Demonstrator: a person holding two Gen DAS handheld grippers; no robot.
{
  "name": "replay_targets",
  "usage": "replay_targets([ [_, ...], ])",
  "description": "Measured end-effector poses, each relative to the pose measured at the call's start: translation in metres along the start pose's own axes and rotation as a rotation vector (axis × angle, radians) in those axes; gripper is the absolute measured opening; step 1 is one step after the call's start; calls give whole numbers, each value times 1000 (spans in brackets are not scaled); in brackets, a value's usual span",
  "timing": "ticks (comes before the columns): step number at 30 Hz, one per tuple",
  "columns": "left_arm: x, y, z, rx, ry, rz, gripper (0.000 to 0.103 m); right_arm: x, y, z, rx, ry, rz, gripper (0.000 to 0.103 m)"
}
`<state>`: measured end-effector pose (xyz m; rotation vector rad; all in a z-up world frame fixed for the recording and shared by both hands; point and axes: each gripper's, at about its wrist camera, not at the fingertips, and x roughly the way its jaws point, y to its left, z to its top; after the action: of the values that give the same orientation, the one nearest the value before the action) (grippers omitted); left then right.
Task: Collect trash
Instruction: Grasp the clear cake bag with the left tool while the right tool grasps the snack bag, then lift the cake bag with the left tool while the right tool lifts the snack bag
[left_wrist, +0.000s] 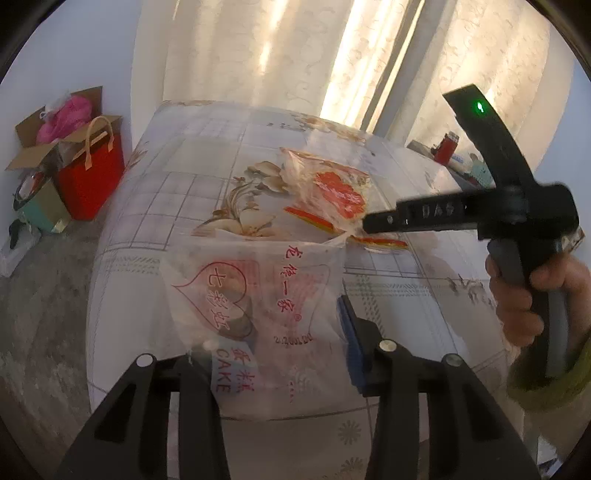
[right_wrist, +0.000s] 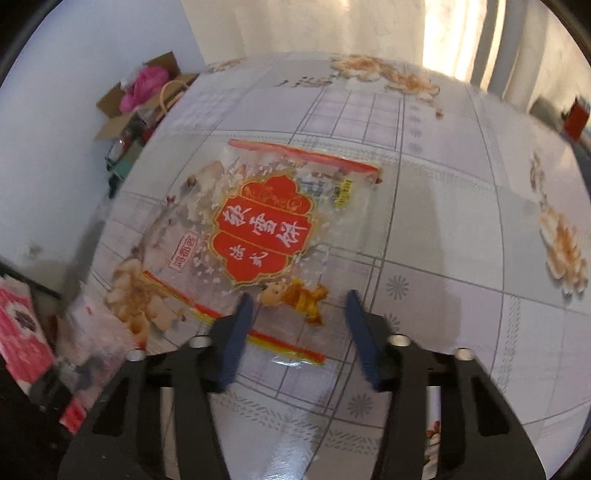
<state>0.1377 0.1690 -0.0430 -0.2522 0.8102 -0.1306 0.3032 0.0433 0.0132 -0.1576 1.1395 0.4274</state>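
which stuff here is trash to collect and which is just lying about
Belongs to the job:
- clear cake bag, between the left gripper fingers
- red-label snack wrapper, lying flat by the right gripper

Just lying about:
- red tote bag
- cardboard box
- red jar
- floral tablecloth

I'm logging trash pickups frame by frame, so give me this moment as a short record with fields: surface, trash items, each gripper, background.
surface: table under a floral, grid-patterned cloth
trash 1: clear wrapper with red label, lying flat
trash 2: clear CAKE bag, raised off the cloth
left gripper: shut on the CAKE bag
right gripper: jaws apart over the red-label wrapper's near edge, not pinching it
background: red tote bag and cardboard box on the floor, curtain behind
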Motion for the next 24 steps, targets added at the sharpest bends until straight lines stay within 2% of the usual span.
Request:
replay_targets([
  [1, -1, 1, -1, -4, -2, 1, 40, 0, 2, -2, -15, -7, -28, 30],
  [3, -2, -1, -2, -9, -5, 4, 39, 0, 1, -4, -28, -9, -53, 11],
  [6, -3, -2, -3, -13, -7, 11, 39, -3, -8, -8, -27, -8, -60, 5],
  [15, -3, -8, -3, -22, 5, 25, 39, -25, -51, -44, 13, -24, -127, 2],
  [24, 3, -45, -11, 15, 50, -48, 38, -70, -133, -121, 170, -20, -160, 4],
])
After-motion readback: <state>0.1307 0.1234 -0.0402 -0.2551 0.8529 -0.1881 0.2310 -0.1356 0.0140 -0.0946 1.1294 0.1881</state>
